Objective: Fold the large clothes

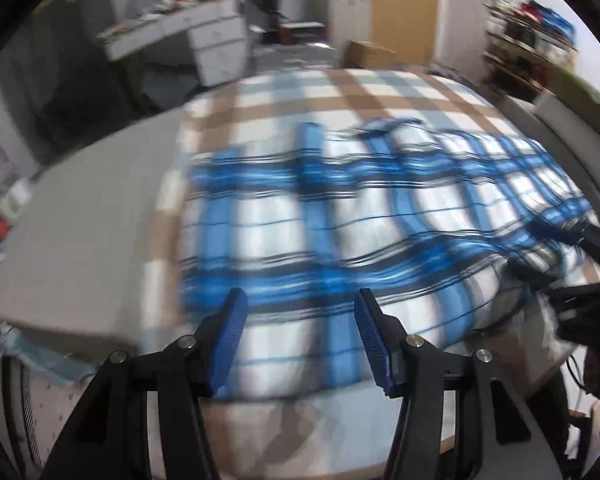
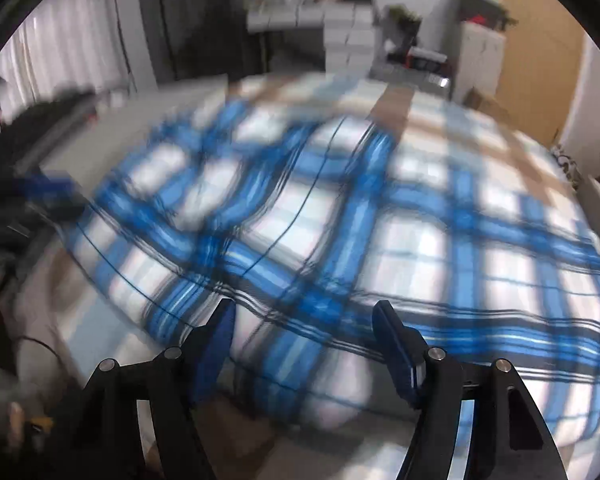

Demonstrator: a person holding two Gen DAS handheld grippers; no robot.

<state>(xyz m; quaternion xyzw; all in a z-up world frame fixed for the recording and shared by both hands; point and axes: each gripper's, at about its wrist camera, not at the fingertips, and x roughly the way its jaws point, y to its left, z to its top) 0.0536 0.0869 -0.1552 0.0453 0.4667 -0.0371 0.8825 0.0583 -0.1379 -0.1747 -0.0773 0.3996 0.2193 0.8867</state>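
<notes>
Both grippers are tilting steeply downward over the bed, each showing its black frame and blue fingers at the near edge of its own view. The left gripper (image 1: pixel 298 300) is standing partly open with nothing between its blue pads (image 1: pixel 230 340); the blue plaid garment (image 1: pixel 340 220) is lying just beyond and beneath its fingertips, apart from them as far as the blur lets me tell. The right gripper (image 2: pixel 302 312) is gaping wider, its fingers (image 2: pixel 394 350) likewise gripping nothing, hanging over the near hem of the same plaid garment (image 2: pixel 340 220). Ahead of both, the garment is spreading flat across the bedcover (image 1: pixel 360 92), a brown, pale blue and white check, reaching most of the way across it. To the left gripper's far right, the other gripper's blue tips (image 1: pixel 556 230) are showing at the garment's edge; from the right gripper's side, the left one (image 2: pixel 48 188) is showing as a blurred blue shape far left. Beyond the bed, a white desk with drawers (image 1: pixel 216 44) and a wooden door (image 1: pixel 404 8) are standing against the far wall.
</notes>
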